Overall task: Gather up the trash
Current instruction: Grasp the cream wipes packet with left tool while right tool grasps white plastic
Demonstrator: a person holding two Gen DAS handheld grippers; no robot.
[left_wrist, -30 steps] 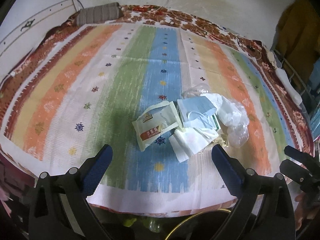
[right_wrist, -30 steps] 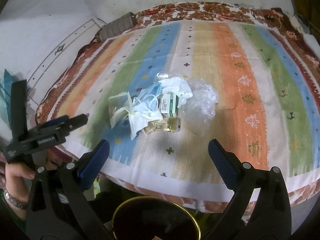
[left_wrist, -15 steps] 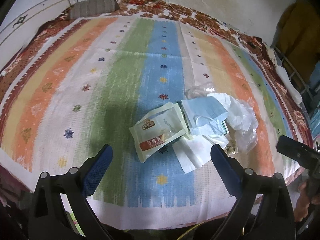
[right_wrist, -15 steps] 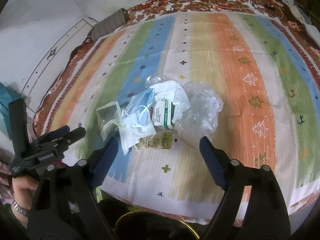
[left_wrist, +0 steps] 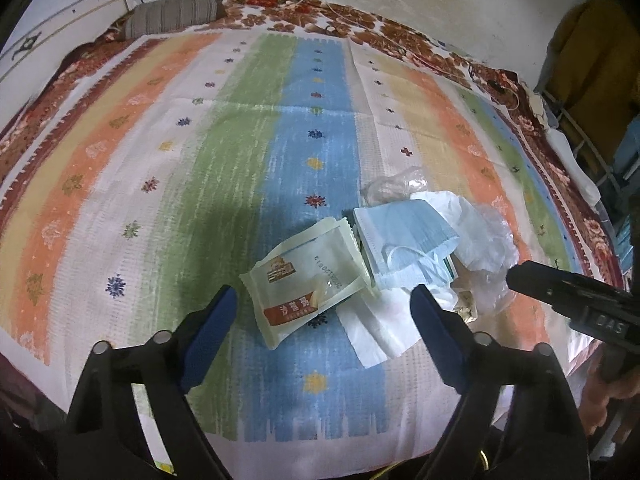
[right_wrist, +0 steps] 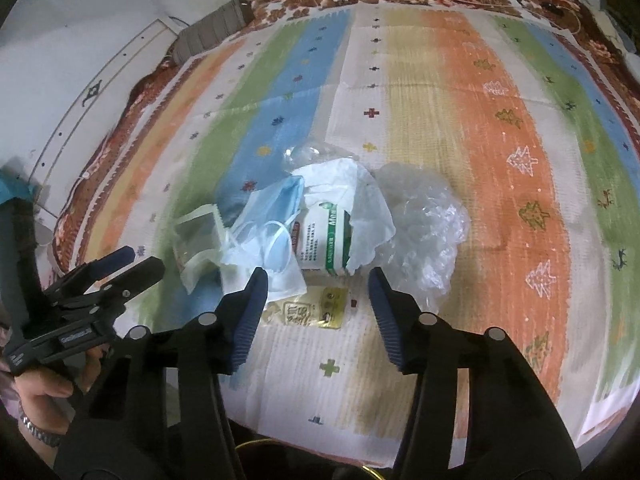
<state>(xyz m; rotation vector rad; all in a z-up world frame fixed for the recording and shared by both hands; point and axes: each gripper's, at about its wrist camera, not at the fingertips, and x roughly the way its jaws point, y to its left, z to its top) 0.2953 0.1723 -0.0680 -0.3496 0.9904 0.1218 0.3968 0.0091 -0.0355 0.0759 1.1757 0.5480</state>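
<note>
A pile of trash lies on the striped bedspread (left_wrist: pixel 168 184). It holds a pale green snack wrapper (left_wrist: pixel 304 280), a blue face mask (left_wrist: pixel 404 236), white tissue (left_wrist: pixel 372 328), a green-and-white box (right_wrist: pixel 326 236), a gold packet (right_wrist: pixel 308 312) and clear plastic (right_wrist: pixel 424 232). My left gripper (left_wrist: pixel 322 312) is open, its fingers either side of the wrapper's near end. My right gripper (right_wrist: pixel 316 284) is open, just above the gold packet and the box.
A striped grey pillow (left_wrist: pixel 172 16) lies at the bed's far end against the white wall. The bed's near edge runs under both grippers. A yellow rim (right_wrist: pixel 360 470) shows below the edge. Dark clutter and a yellow cloth (left_wrist: pixel 592 48) stand at the right.
Both grippers moved forward and down over the bed toward the trash pile. The right gripper's jaws narrowed somewhat. The trash has not moved.
</note>
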